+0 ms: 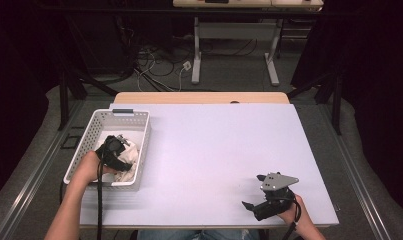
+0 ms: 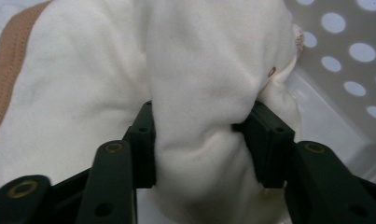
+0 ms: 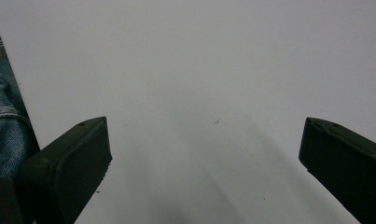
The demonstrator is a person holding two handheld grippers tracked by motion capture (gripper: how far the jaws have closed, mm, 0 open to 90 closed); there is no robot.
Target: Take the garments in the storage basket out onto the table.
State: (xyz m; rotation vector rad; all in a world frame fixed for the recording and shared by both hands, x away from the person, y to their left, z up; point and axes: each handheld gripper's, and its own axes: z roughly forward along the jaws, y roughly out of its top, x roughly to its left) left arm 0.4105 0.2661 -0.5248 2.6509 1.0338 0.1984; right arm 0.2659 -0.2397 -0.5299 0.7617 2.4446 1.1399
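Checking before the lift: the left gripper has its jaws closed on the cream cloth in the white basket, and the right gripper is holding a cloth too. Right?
Not quite. The right gripper holds nothing: the right gripper view shows its jaws wide apart over the bare table. The left gripper does pinch the cream cloth in the white basket.

1. You sit at a white table (image 1: 224, 150) whose wooden far edge (image 1: 201, 97) shows behind it.
2. Beyond it you see grey floor (image 1: 229, 75) strewn with loose cables (image 1: 154, 70).
3. A white-legged desk (image 1: 234, 45) stands at the back.
4. Dark curtains (image 1: 369, 75) close in both sides.
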